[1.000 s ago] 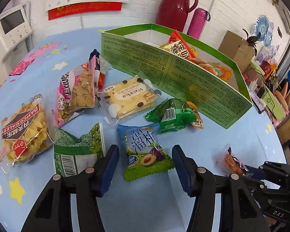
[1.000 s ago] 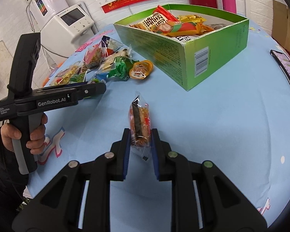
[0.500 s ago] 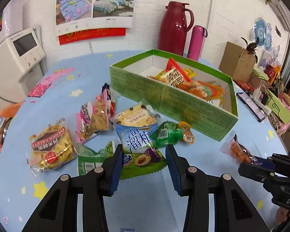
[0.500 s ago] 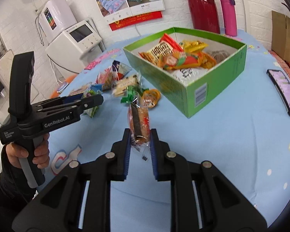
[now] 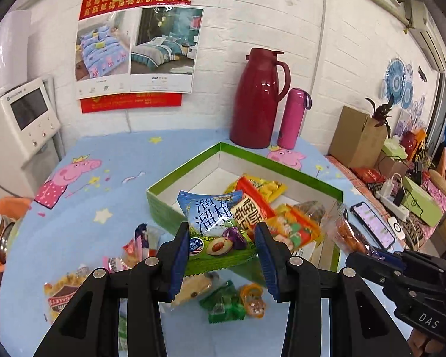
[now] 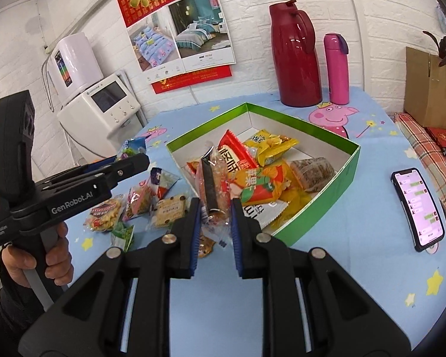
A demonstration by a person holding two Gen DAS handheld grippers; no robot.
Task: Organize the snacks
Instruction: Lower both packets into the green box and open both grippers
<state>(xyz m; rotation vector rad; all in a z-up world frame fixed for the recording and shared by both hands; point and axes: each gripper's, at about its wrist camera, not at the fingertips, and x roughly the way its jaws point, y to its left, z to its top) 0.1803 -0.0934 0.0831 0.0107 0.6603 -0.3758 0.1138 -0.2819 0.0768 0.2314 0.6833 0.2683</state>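
Snacks lie loose (image 5: 223, 303) on the blue tabletop (image 5: 119, 178), to the left of the green box (image 5: 169, 211). The left gripper (image 5: 221, 255) holds a blue and green plum bag (image 5: 214, 226) tight in its jaws, up in the air near the box. The right gripper (image 6: 212, 217) squeezes a clear snack pack (image 6: 212, 184) and holds it up over the near corner of the box, which already has many snacks inside.

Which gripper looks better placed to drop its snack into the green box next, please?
Probably the right gripper. Its clear snack packet appears to hang at the green box near edge. The left gripper holds its plum packet farther back, above the loose snacks, by the right view.
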